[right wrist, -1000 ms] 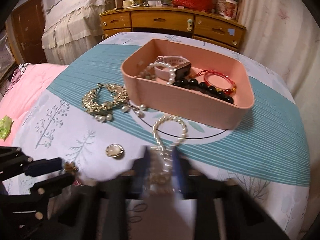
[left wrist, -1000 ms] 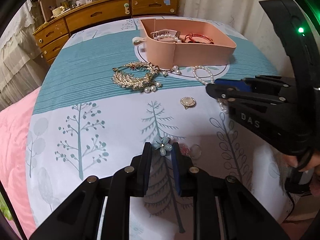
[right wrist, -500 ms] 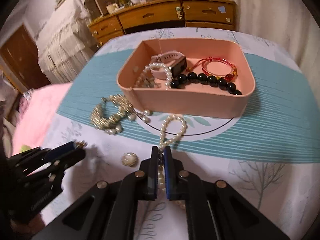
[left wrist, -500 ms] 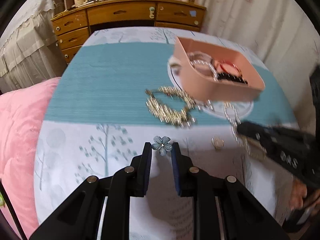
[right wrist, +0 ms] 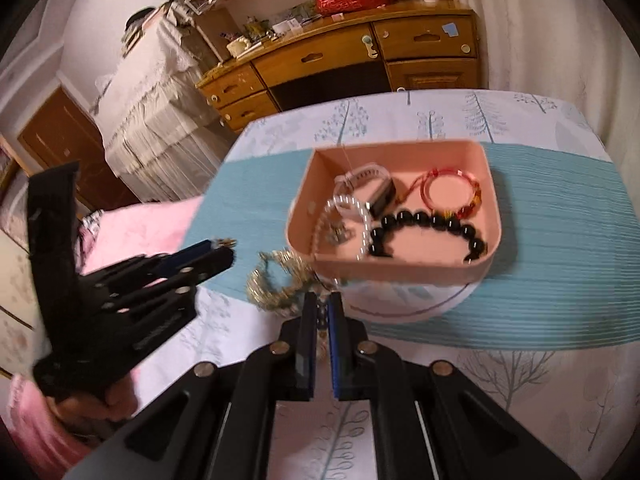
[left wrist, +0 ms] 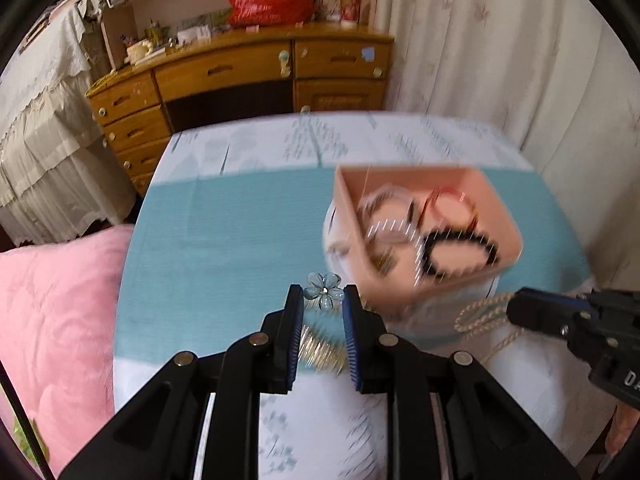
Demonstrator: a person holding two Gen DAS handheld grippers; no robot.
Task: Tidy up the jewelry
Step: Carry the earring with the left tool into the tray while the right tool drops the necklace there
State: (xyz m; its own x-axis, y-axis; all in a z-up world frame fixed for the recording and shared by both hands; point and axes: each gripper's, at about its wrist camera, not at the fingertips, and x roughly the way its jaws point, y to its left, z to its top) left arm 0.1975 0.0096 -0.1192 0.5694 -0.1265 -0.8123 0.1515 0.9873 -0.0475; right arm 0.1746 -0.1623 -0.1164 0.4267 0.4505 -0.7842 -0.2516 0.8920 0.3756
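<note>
My left gripper (left wrist: 323, 298) is shut on a blue flower hair clip (left wrist: 324, 289) and holds it above the table, left of the pink tray (left wrist: 404, 292). My right gripper (right wrist: 321, 300) is shut on a pearl necklace (left wrist: 480, 314), which hangs from its tips just in front of the tray (right wrist: 400, 270). The tray holds a black bead bracelet (right wrist: 432, 226), a red string bracelet (right wrist: 448, 188), a white watch (right wrist: 364, 176) and a pearl bracelet (right wrist: 344, 216). A gold leaf necklace (right wrist: 276, 280) lies on the cloth left of the tray.
The table has a teal and white tree-print cloth (right wrist: 560, 240). A pink quilt (left wrist: 52, 300) lies to the left. A wooden dresser (right wrist: 340, 60) stands behind the table, curtains (left wrist: 500, 60) at the right.
Both grippers have risen off the table and moved toward the pink tray, the left carrying the flower clip, the right lifting the pearl necklace. The tray now looks much nearer.
</note>
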